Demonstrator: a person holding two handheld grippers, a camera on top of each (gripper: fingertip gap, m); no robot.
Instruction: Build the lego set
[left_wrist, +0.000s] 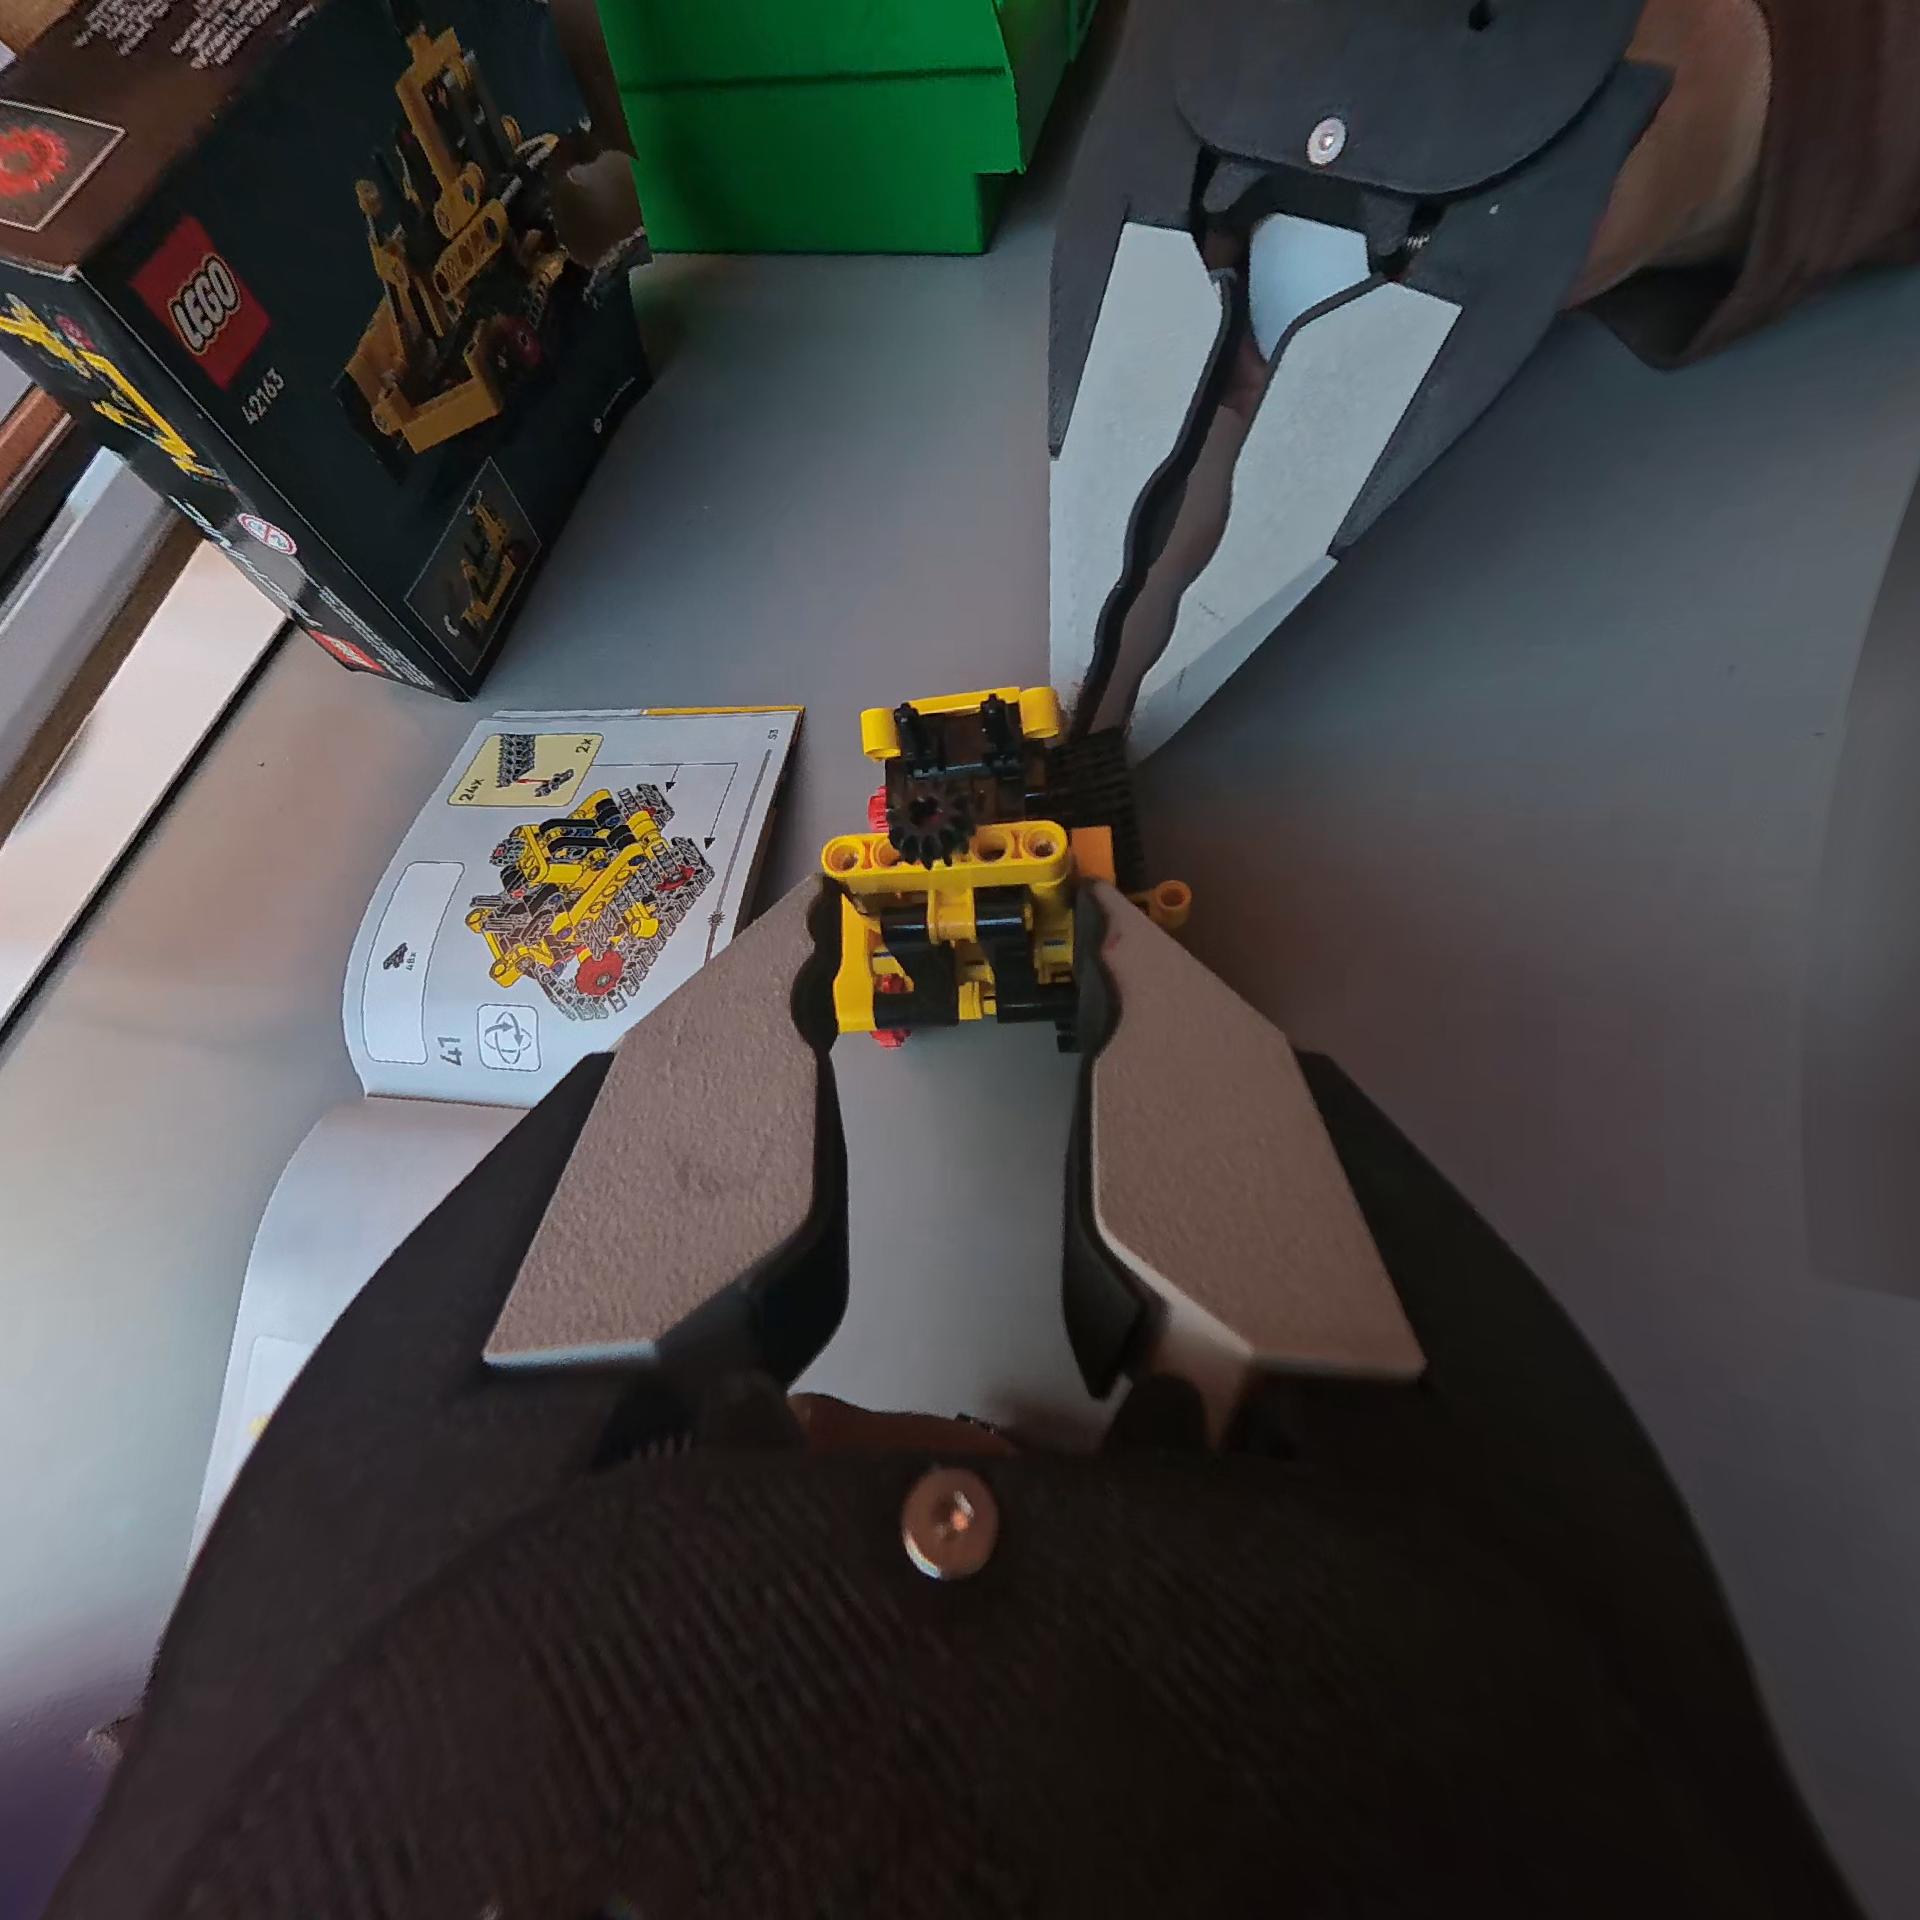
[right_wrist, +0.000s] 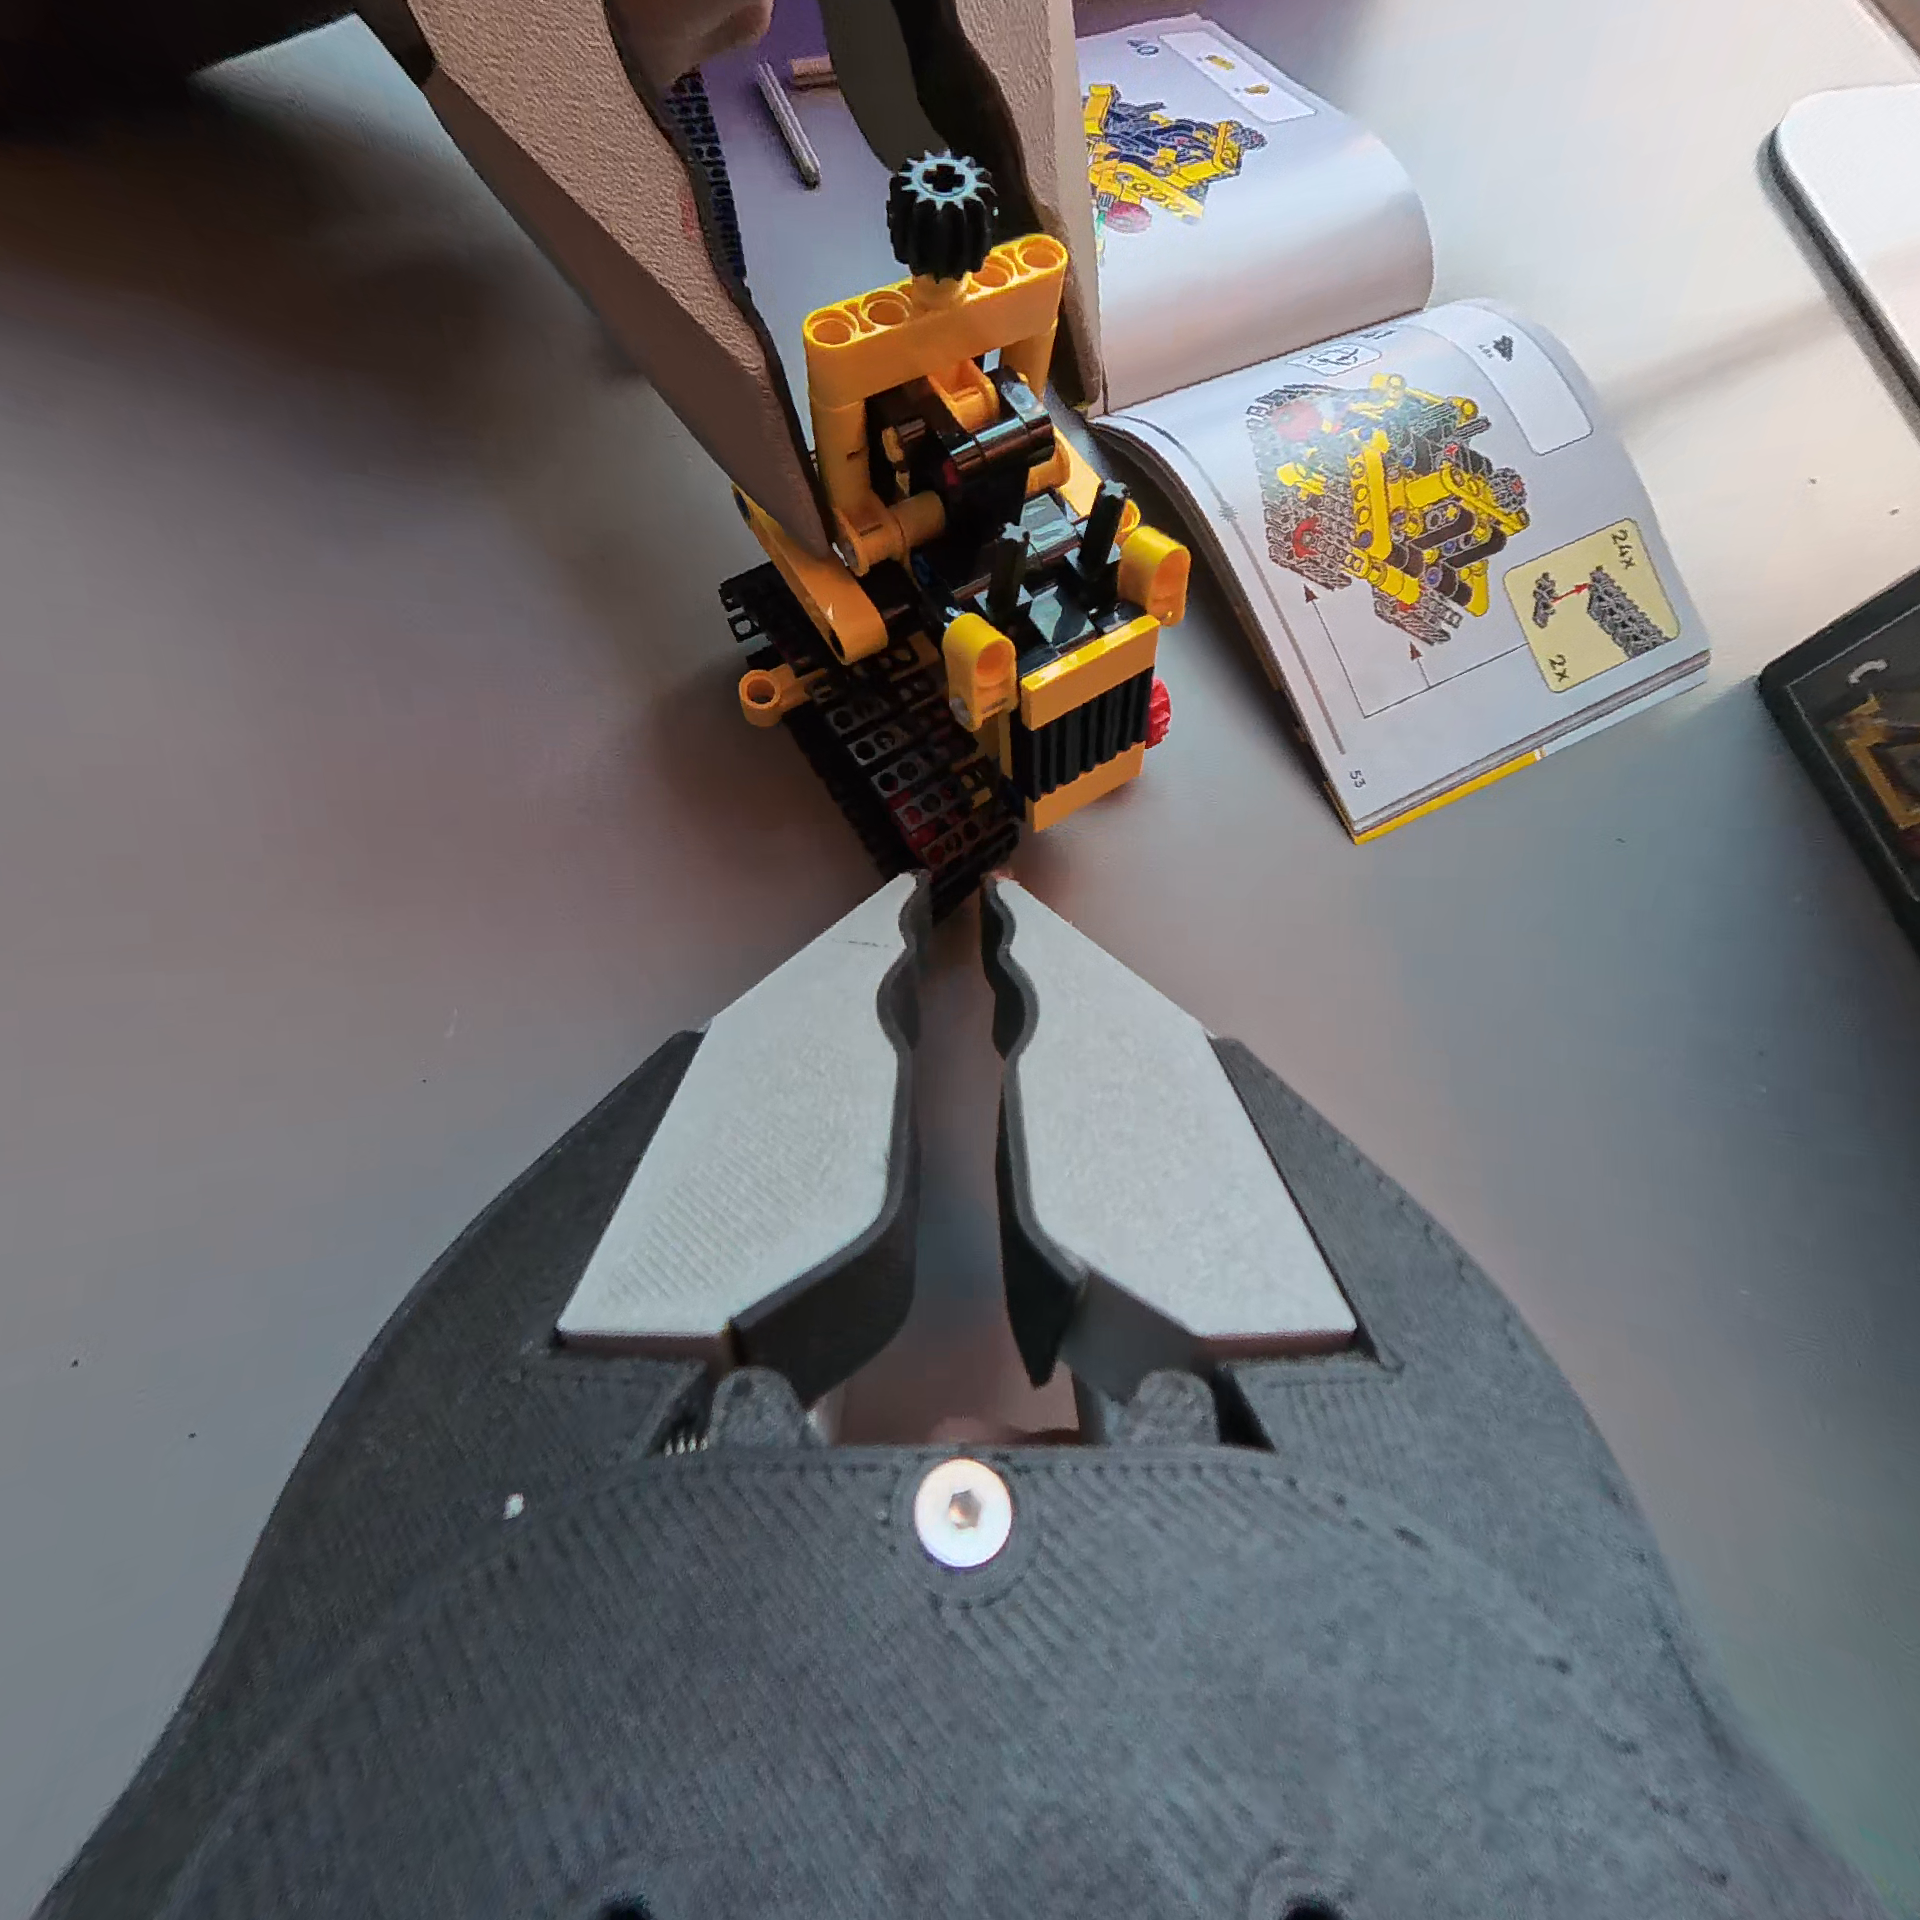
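Standing on the grey table (left_wrist: 1455, 831), the yellow-and-black lego bulldozer (left_wrist: 961, 914) serves as the reference point for all positions below.

Left gripper (left_wrist: 951, 925): its two fingers are clamped against the sides of the bulldozer's yellow cab frame, one on each side, holding the model. A black gear (right_wrist: 940, 213) sits on top of that frame, between the fingers as seen in the right wrist view.

Right gripper (right_wrist: 951, 883): fingertips nearly closed, with a narrow gap, pinching the end of the black track (right_wrist: 914, 769) that runs along the bulldozer's side. Contact with the track links is visible at the tips.

Instruction booklet (right_wrist: 1455, 540): lying open on the table just beside the bulldozer, on the side away from the track.

Lego box (left_wrist: 343, 343): standing beyond the booklet, well apart from the bulldozer.

Green box (left_wrist: 831, 135): farther back than the bulldozer, beside the lego box.

Thin grey axle (right_wrist: 790, 125): lying on the table behind the bulldozer, near the left gripper's fingers.
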